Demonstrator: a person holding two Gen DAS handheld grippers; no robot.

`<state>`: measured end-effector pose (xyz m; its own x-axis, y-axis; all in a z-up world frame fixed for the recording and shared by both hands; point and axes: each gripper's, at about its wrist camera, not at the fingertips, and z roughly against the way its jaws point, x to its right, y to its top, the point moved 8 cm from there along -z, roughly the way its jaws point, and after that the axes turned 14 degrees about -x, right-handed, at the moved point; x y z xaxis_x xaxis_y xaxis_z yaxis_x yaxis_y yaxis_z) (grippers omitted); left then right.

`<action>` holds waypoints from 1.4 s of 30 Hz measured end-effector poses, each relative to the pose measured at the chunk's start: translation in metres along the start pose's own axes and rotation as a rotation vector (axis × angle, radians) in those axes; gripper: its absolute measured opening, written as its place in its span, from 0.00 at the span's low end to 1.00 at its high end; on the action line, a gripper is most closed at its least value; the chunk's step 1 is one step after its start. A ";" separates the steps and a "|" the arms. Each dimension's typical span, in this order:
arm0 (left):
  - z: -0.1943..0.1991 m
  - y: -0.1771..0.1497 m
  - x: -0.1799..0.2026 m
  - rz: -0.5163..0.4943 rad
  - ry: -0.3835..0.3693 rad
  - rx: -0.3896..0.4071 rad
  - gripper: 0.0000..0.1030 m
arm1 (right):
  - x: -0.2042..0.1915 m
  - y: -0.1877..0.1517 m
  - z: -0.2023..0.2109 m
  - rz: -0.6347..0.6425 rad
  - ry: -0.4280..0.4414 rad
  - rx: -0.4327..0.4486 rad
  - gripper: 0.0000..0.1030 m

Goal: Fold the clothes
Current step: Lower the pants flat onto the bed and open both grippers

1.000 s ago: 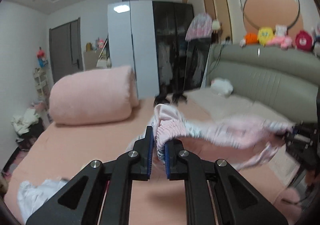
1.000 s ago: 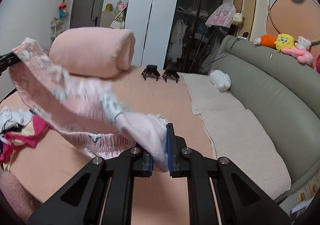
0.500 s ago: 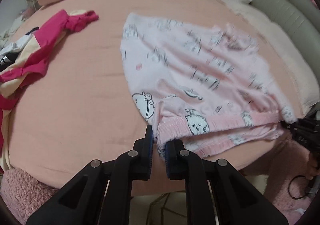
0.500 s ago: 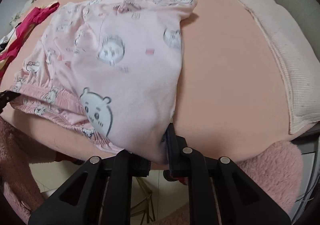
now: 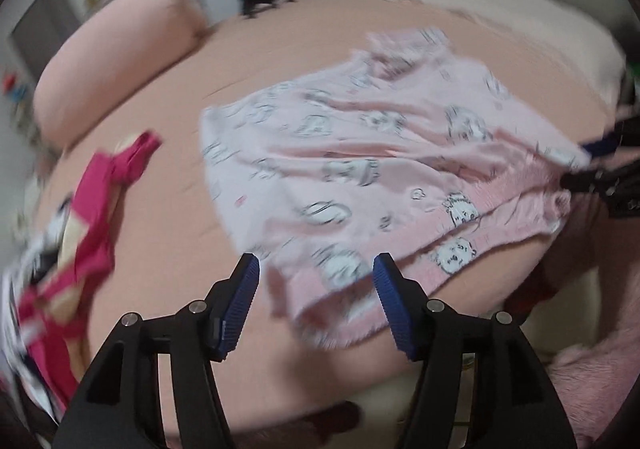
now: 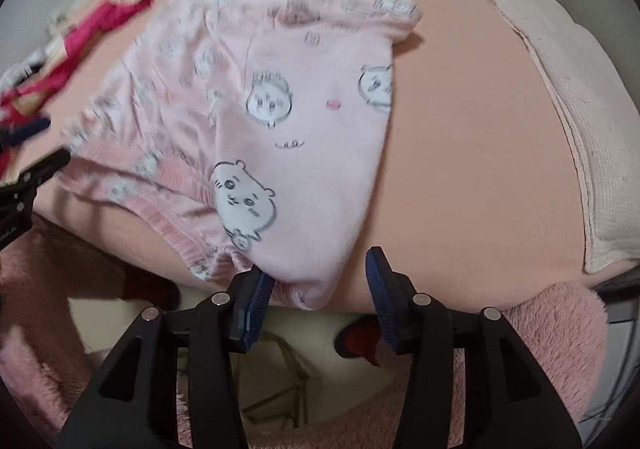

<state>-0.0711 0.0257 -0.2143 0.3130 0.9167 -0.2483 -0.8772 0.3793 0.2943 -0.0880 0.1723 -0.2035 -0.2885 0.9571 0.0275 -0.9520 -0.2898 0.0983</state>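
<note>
Home bedroom — peach-sheeted bed [image 6: 460, 137], rolled pink duvet [image 5: 116, 61], wardrobe behind

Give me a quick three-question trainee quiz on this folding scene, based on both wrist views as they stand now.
1. True or false: the left gripper is clamped shut on the pale pink cartoon-print garment.
2. Which lies beside that garment on the peach bed sheet? A) a magenta garment B) a blue towel C) a green pillow
3. Fill in: the right gripper has its jaws ____.

Key:
1. False; its jaws stand apart, with the waistband edge between them.
2. A
3. open
</note>
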 end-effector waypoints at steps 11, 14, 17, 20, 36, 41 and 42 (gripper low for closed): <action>-0.003 -0.004 -0.045 0.272 -0.156 -0.029 0.05 | -0.019 0.010 0.013 -0.014 0.031 0.023 0.51; 0.007 -0.019 -0.064 0.344 -0.157 -0.012 0.05 | -0.023 0.014 0.013 -0.020 0.022 0.035 0.51; -0.008 -0.040 -0.076 0.392 -0.129 -0.074 0.04 | -0.022 0.016 -0.012 -0.025 -0.009 -0.024 0.52; -0.016 -0.053 -0.078 0.435 -0.174 -0.102 0.05 | -0.026 0.008 -0.019 -0.030 -0.034 -0.064 0.52; -0.027 -0.014 -0.007 0.110 -0.143 -0.118 0.43 | -0.023 0.010 -0.009 -0.039 -0.013 -0.009 0.54; -0.027 -0.028 -0.036 0.235 -0.058 -0.142 0.19 | -0.009 -0.004 -0.016 0.002 -0.126 -0.072 0.54; -0.019 -0.027 -0.043 0.270 -0.056 -0.117 0.19 | -0.007 -0.008 -0.017 0.011 -0.162 -0.087 0.53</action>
<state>-0.0679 -0.0268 -0.2295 0.0790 0.9892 -0.1235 -0.9665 0.1064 0.2337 -0.0805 0.1681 -0.2211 -0.2856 0.9397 0.1883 -0.9561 -0.2928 0.0109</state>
